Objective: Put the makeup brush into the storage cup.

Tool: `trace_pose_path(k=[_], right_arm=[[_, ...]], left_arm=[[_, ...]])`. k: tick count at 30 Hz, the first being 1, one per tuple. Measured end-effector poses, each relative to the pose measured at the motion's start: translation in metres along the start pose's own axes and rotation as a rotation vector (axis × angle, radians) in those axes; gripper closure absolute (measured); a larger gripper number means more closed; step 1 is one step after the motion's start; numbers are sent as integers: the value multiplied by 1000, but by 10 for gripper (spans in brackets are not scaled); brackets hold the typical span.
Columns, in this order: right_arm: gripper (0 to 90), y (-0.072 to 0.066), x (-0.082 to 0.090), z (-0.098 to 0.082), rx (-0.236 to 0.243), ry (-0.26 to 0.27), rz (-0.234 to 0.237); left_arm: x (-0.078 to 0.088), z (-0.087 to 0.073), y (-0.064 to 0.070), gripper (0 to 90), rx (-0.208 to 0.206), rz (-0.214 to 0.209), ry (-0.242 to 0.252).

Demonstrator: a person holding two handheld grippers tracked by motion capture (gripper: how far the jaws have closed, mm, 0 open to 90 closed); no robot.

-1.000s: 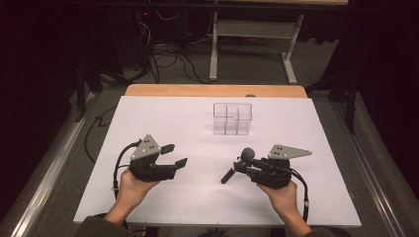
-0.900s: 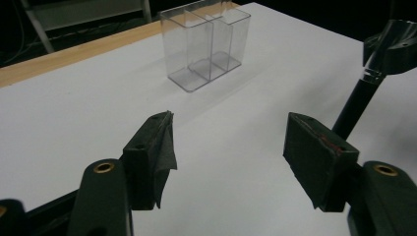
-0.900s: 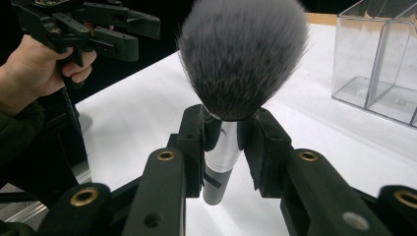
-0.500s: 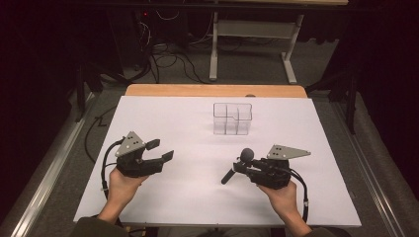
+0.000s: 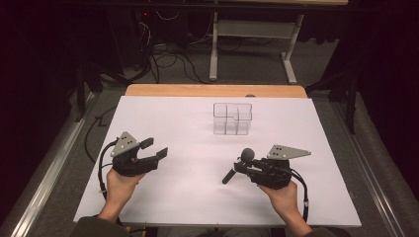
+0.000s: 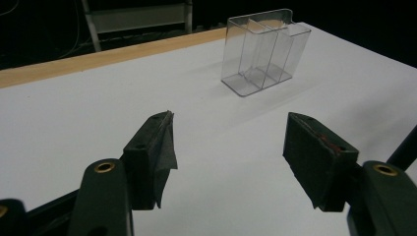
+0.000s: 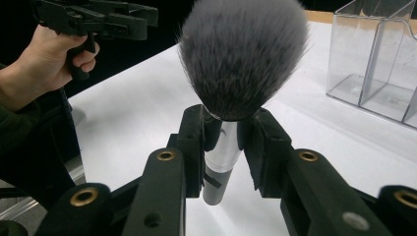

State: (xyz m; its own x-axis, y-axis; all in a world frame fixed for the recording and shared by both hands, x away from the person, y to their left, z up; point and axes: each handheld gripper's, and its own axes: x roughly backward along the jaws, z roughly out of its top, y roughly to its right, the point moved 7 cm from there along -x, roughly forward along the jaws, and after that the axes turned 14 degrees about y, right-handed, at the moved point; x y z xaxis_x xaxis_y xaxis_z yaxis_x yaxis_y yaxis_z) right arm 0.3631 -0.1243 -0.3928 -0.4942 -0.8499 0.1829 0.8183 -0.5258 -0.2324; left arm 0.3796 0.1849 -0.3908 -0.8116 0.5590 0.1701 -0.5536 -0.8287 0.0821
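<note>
A makeup brush (image 5: 247,154) with a fluffy grey head and a silver and black handle is clamped in my right gripper (image 5: 240,168), shut on its ferrule. In the right gripper view the brush (image 7: 243,54) stands upright between the pads of that gripper (image 7: 227,142). My left gripper (image 5: 155,148) hovers over the left side of the white table, open with nothing between its jaws. The left gripper view shows those jaws (image 6: 228,147) spread wide, pointing toward a clear plastic organizer (image 6: 265,49). The organizer (image 5: 232,118) with several compartments stands at the table's far middle.
A white sheet (image 5: 197,197) covers the table, with a wooden strip (image 5: 212,90) along its far edge. Beyond it are cables and a metal stand (image 5: 252,34) on a dark floor. The left hand and its gripper (image 7: 142,19) appear in the right gripper view.
My left gripper has moved to the left and sunk slightly, jaws still open. The right gripper and the brush have stayed in place.
</note>
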Motion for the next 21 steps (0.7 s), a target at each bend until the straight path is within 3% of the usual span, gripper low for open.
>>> trace_pose_path(k=[21], right_arm=[[723,7,11,5,-1,-20,-32]], left_arm=[[0,-16,-1,362,4,23,-15]])
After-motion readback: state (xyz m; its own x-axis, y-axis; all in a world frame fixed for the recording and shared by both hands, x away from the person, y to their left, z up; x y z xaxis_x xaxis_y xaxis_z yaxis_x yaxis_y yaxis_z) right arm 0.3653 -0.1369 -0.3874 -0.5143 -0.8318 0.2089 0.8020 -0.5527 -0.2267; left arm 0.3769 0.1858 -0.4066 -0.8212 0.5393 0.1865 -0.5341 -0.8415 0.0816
